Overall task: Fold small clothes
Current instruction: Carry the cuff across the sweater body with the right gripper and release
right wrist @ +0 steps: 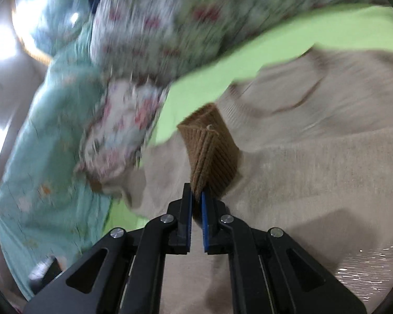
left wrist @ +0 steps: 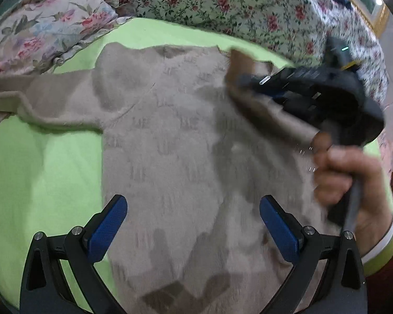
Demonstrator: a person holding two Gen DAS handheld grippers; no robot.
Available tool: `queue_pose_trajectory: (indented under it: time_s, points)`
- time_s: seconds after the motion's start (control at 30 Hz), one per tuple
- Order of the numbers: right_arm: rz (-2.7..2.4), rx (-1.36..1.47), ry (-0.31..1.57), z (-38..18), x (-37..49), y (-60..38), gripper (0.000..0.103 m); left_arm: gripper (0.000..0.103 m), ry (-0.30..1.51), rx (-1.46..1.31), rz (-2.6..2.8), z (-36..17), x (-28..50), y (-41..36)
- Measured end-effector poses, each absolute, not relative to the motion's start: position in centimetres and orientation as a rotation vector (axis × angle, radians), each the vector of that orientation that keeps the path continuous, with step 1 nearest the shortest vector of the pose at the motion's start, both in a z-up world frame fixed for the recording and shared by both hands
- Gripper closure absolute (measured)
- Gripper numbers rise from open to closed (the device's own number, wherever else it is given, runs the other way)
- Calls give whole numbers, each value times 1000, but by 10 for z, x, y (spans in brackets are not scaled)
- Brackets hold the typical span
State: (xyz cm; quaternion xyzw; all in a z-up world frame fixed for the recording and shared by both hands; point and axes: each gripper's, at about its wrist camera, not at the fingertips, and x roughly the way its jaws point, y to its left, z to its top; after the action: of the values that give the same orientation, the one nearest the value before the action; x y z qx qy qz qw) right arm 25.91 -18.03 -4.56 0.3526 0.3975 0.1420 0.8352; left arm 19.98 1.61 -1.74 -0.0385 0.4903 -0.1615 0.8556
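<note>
A small beige fuzzy sweater [left wrist: 175,141] lies spread flat on a lime green sheet [left wrist: 39,178]. One sleeve [left wrist: 39,96] stretches out to the left. My left gripper [left wrist: 194,222] is open and empty, hovering over the sweater's lower body. My right gripper [right wrist: 196,198] is shut on the brown ribbed cuff [right wrist: 212,151] of the other sleeve, held above the sweater body. In the left wrist view the right gripper [left wrist: 235,78] holds that cuff [left wrist: 239,62] over the sweater's upper right, blurred by motion.
Floral bedding [left wrist: 222,2] and a floral pillow [left wrist: 47,23] lie along the far edge of the sheet. A teal quilt [right wrist: 52,136] hangs at the left of the right wrist view. The person's hand [left wrist: 353,180] grips the right gripper's handle.
</note>
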Motion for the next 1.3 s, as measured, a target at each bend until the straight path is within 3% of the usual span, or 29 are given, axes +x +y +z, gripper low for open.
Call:
queue_pose_trajectory:
  time_s: [0.2,0.33,0.43,0.5,0.57,0.6,0.63,0.83,0.93,1.3]
  points:
    - [294,818,856,-61,250,-186,73,2,1038,-134,-416,-33,251,8]
    - [257,829,782,-45,209,-214,72,2,1095,-215,-448,-53,299,-3]
    - [197,827,760,-38,174,-233,69,11,1097,-319,-479,-67,329,-10]
    - [157,828,747,-36,150,-244,68,32,1093,-344,-497,-73,342,-18]
    - [112,830,734,-35,125,-254,67,83,1102,-324,-525,-78,349,-32]
    - [86,827,726,-35,111,-259,67,93,1105,-313,-537,-79,352,-37]
    - [63,824,723,-35,101,-263,66,97,1097,-296,-554,-78,351,-42]
    - [-101,773,692,-29,52,-293,65,98,888,-190,-459,-31,320,-13]
    - [-184,745,686,-28,45,-316,59,98,940,-217,-443,-46,327,8]
    - [-254,712,846,-68,127,-365,58,98,954,-312,-380,-68,319,33]
